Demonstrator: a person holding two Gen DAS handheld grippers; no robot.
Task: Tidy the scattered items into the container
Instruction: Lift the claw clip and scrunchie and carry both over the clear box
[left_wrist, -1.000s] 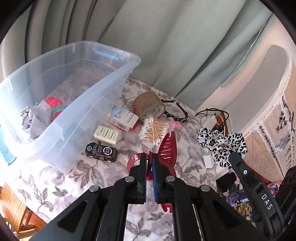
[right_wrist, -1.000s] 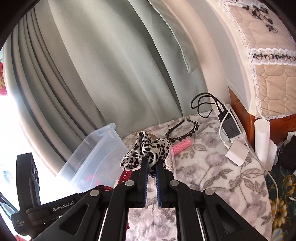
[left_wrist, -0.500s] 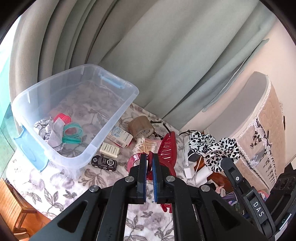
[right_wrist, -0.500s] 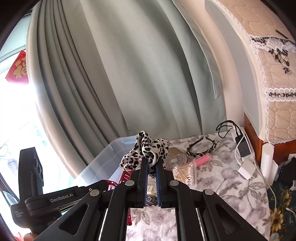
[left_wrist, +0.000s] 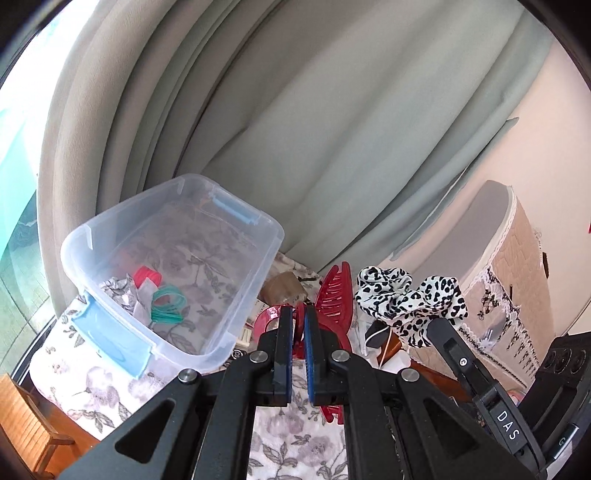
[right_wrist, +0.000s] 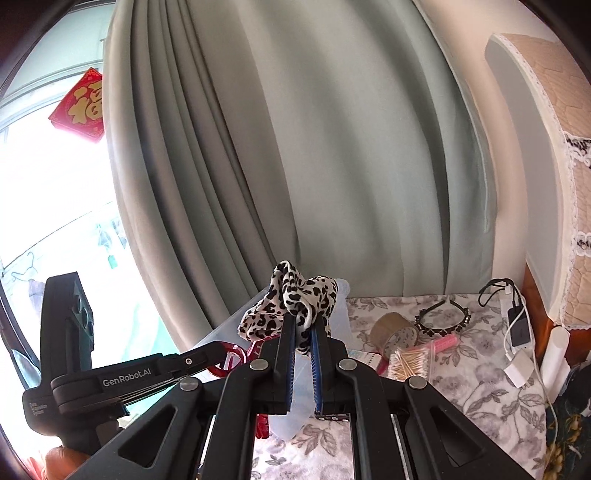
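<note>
My left gripper (left_wrist: 299, 314) is shut on a big red hair claw clip (left_wrist: 334, 295) and holds it in the air, just right of the clear plastic bin (left_wrist: 258, 266). The bin holds crumpled foil, a red ring and green hair ties (left_wrist: 168, 302). My right gripper (right_wrist: 303, 325) is shut on a leopard-print scrunchie (right_wrist: 291, 302), held high beside the bin's near corner; the scrunchie also shows in the left wrist view (left_wrist: 410, 295). The left gripper shows in the right wrist view, low at the left.
On the floral cloth lie a tape roll (right_wrist: 393, 330), a bag of cotton swabs (right_wrist: 410, 363), a pink roller (right_wrist: 445, 341), a black headband (right_wrist: 443, 314) and a charger with cables (right_wrist: 517, 332). Grey curtains hang behind. A quilted cover stands at the right.
Both grippers have risen with their items and moved left toward the bin. The bin now sits lower and closer to the middle in the left wrist view.
</note>
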